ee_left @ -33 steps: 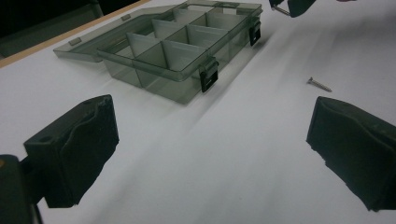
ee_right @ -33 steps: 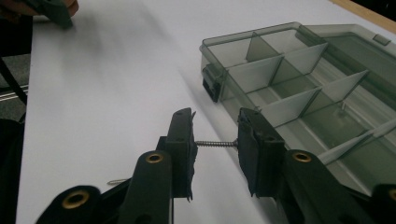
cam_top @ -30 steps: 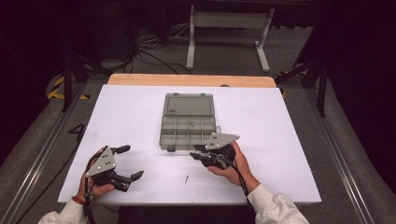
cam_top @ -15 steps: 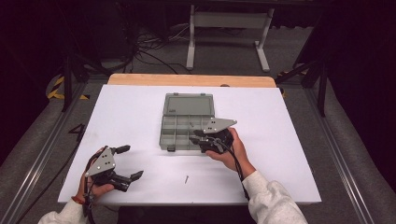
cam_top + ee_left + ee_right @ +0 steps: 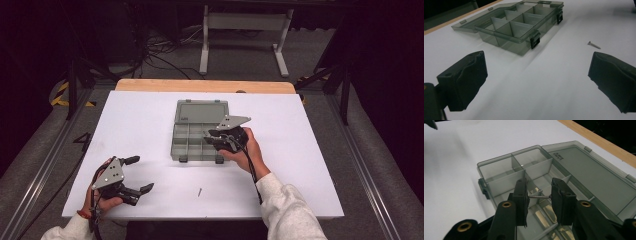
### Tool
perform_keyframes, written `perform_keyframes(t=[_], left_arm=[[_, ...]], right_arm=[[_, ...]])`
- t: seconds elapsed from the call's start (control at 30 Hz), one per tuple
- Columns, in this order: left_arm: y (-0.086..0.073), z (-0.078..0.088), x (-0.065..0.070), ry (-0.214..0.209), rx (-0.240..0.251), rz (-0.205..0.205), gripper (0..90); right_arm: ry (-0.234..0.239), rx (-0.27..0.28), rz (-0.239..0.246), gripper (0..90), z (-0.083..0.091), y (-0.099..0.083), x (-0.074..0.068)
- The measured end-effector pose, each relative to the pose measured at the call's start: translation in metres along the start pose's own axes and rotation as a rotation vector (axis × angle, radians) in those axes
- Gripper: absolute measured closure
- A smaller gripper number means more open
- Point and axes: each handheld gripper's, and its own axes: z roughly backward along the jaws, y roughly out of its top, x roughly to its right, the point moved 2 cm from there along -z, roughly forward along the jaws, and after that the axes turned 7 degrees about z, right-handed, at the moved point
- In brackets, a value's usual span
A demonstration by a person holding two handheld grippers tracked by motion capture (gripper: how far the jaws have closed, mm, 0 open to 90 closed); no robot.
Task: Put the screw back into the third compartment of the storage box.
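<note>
While the right tongs (image 5: pixel 539 196) hang over the near compartments of the open organiser box (image 5: pixel 200 131), they pinch a screw (image 5: pixel 539 196) end to end, its long axis crosswise between the pads. The second screw (image 5: pixel 199 191) lies on the bench (image 5: pixel 140 120) nearer than the box, closest to the left tongs (image 5: pixel 141 175), which are spread and empty.

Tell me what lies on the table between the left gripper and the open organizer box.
Bare white table; the loose screw lies off to one side. The left gripper view shows it, between the left gripper and box.
</note>
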Motion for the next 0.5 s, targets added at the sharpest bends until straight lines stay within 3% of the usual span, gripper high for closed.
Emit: perform_keyframes(t=[0.5], left_arm=[[-0.001,-0.001,0.000,-0.005,-0.002,0.006,2.9]], right_arm=[[-0.034,-0.051,-0.056,67.2,-0.021,0.001,0.025]])
